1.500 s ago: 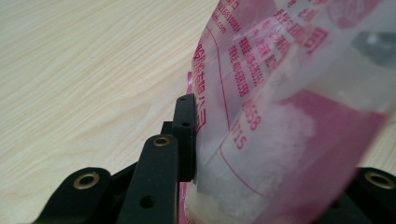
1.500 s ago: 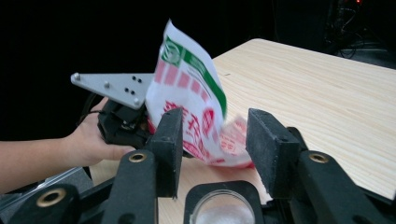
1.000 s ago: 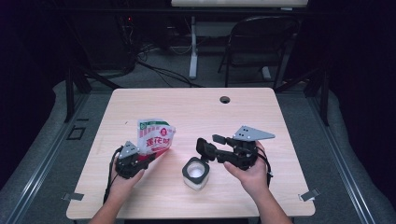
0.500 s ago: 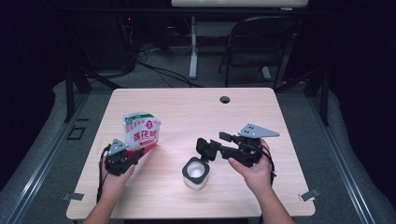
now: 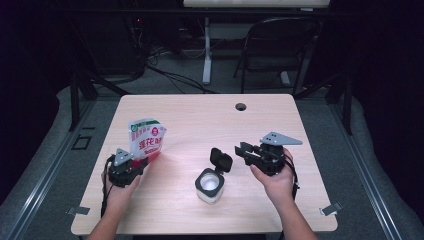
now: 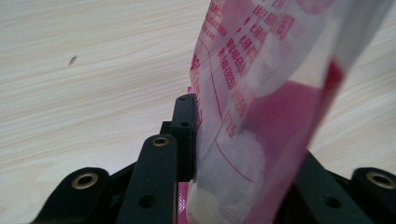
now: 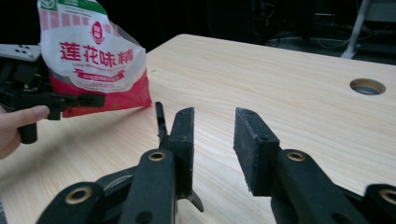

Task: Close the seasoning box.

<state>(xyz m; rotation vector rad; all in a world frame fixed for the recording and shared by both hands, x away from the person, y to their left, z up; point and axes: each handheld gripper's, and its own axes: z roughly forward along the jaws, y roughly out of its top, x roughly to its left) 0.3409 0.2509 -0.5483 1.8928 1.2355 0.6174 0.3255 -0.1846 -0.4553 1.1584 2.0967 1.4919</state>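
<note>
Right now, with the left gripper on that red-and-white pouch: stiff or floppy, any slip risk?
Likely floppy: the pouch is thin film that creases where the left gripper pinches its lower edge. Probably bottom-heavy, since white powder sits low. The glossy film may slip, so the top could sag or swing when tilted.

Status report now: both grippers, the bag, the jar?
Left gripper shut on bag, upright. Right gripper open, jaws just closing, nothing between. Jar on table, lid flipped open. Path clear.

My left gripper (image 5: 134,167) clamps the pouch (image 5: 146,141) upright at the table's (image 5: 200,115) left; my right gripper (image 5: 248,152), jaws just closing on nothing, sits right of the open-lidded jar (image 5: 209,185).
</note>
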